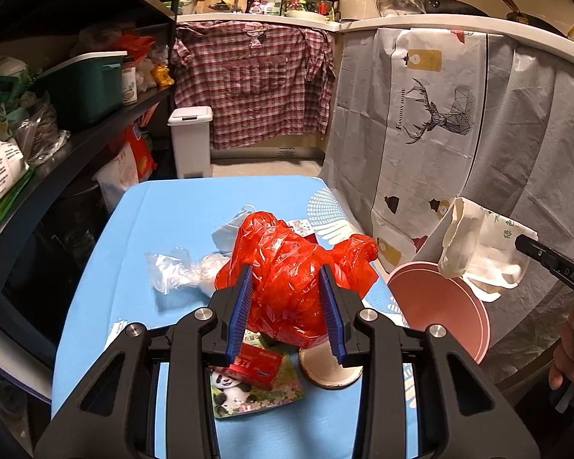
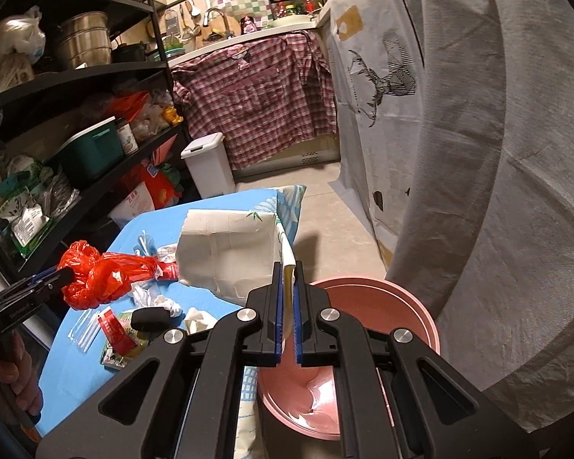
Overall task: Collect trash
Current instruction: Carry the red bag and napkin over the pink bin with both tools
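Left wrist view has my left claw (image 1: 287, 306) pinching the red bag (image 1: 287, 267), its blue pads pressed into the crumpled sides, lifted above the blue table (image 1: 134, 229). Under it lie a red box (image 1: 254, 367) on a panda card (image 1: 248, 394), and a round coaster (image 1: 327, 371); clear wrap (image 1: 172, 271) sits to its left. The table's far edge runs close to a white bin (image 1: 191, 137), with black shelves (image 1: 76, 145) hard along the left and a hanging cloth (image 1: 440, 114) on the right, so open floor is a narrow strip ahead. My right claw (image 2: 287, 298) is pressed together on the edge of the paper bag (image 2: 229, 252), which hangs out to the right just above the pink basin (image 2: 401, 306). Only the right wrist view shows the basin's hollow inside, the beige floor between table and cloth, and that the red bag stretches sideways, its long axis pointing from the left claw toward the paper bag. Crumpled tissues (image 2: 160, 302) lie beneath it.
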Tool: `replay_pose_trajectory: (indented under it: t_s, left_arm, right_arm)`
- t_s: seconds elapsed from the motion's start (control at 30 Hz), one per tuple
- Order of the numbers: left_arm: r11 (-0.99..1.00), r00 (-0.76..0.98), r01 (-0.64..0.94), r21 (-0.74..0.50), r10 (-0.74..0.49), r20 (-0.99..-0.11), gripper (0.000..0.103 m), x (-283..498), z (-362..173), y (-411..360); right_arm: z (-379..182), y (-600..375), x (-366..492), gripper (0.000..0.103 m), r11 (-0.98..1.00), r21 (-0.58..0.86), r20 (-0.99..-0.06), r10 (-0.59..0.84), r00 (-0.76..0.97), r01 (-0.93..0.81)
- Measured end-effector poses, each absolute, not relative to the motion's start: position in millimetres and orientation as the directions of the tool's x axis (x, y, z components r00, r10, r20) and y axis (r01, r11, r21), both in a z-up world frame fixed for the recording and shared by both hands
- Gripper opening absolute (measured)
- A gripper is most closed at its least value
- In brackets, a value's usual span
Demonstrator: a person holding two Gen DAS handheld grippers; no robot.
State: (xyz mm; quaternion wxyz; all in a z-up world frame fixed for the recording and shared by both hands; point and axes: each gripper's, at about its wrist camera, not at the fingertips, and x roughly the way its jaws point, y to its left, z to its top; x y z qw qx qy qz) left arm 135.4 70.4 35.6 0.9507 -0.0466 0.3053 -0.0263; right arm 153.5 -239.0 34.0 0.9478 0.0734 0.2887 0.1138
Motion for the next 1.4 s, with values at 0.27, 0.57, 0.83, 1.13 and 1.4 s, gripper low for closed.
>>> replay_pose_trajectory:
  t_s: [0.27,0.57,0.83,1.13,1.4]
  left_arm:
    - [0.994,0.81,0.04,-0.104,-0.093,-0.579,0.035,140.6,35.4,58.1]
    - [0.993,0.806,0.06,-0.106,-0.111,-0.582,0.035,146.6,34.4,44.6]
    - [0.992,0.797,0.078,-0.103,-0.124,-0.591,0.035,153.4,29.7,29.3]
    - [0.985,0.78,0.129,-0.112,-0.17,-0.602,0.035,163.6,24.5,2.1]
    - [0.973,0.752,0.204,-0.11,-0.228,-0.618,0.035,171.1,16.3,-36.8]
  right_arm:
    - [37.0,-241.8,150.3,0.005,0.975,0.15,-0.526,0.217,0.822,-0.161]
    - [41.5,-256.8,146.6,0.005,0.985,0.127,-0.519,0.169,0.838,-0.12]
    - [38.0,-278.0,144.9,0.005,0.988,0.143,-0.532,0.12,0.838,-0.051]
    - [30.2,-291.8,149.5,0.005,0.989,0.151,-0.564,0.096,0.82,-0.011]
    - [23.9,-295.0,157.7,0.005,0.99,0.141,-0.59,0.075,0.804,0.011]
